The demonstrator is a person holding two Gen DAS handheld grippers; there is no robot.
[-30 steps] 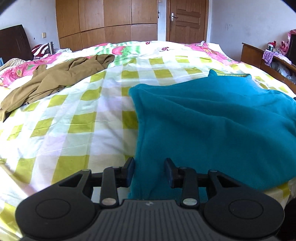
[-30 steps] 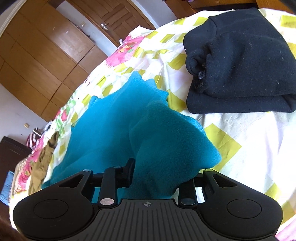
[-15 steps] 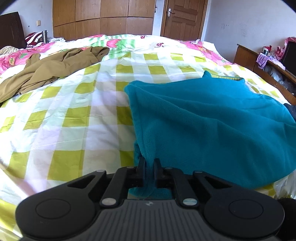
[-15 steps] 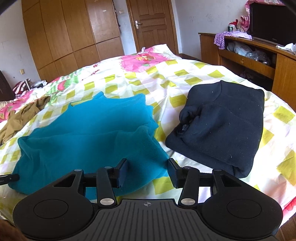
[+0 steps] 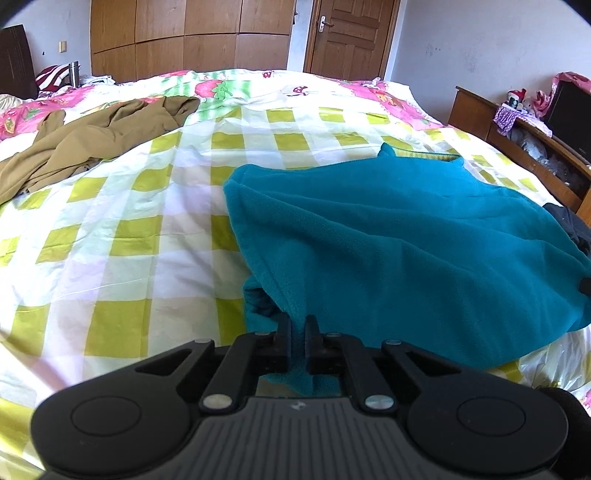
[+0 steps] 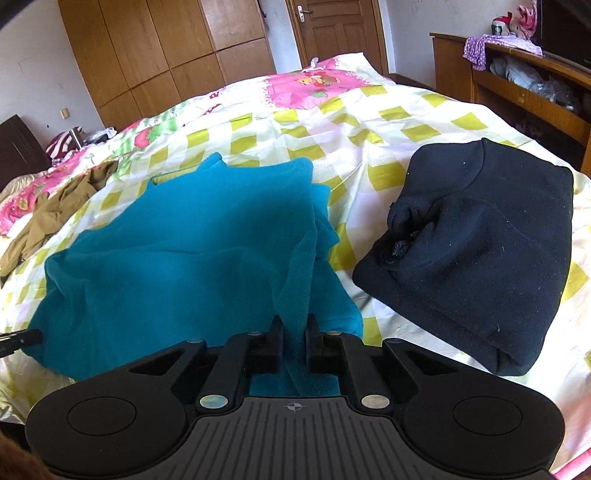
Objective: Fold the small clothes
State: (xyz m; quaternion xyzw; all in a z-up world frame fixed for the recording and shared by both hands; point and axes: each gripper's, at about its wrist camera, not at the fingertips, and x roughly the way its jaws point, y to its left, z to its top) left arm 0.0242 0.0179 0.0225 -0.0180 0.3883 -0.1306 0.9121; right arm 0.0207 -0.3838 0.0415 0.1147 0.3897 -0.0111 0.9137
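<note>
Along the near edge of the bed (image 5: 110,229), both grippers point forward and slightly downward over the checked yellow-green and white bedsheet, held roughly level. Left gripper (image 5: 297,325): jaws drawn nearly together, clamping a fold at the near left corner of the teal fleece garment (image 5: 406,251); the pinched fabric rises from the sheet and passes between the fingers. Right gripper (image 6: 294,325): jaws likewise narrowed onto a raised ridge of the same teal fleece garment (image 6: 184,266) at its near right corner, with cloth showing between and behind the fingers. The garment lies spread across the near half of the bed, its far edge toward the middle of the mattress. A folded black garment (image 6: 480,251) rests just beside it toward the right edge of the bed, apart from the teal cloth. A crumpled olive-brown garment (image 5: 92,147) lies well apart near the far left corner, on the pink strawberry-print bedding. Beyond the bed stand a wooden wardrobe (image 5: 184,37) and a wooden door (image 5: 351,33); a wooden shelf unit (image 6: 524,85) runs along the right wall.
</note>
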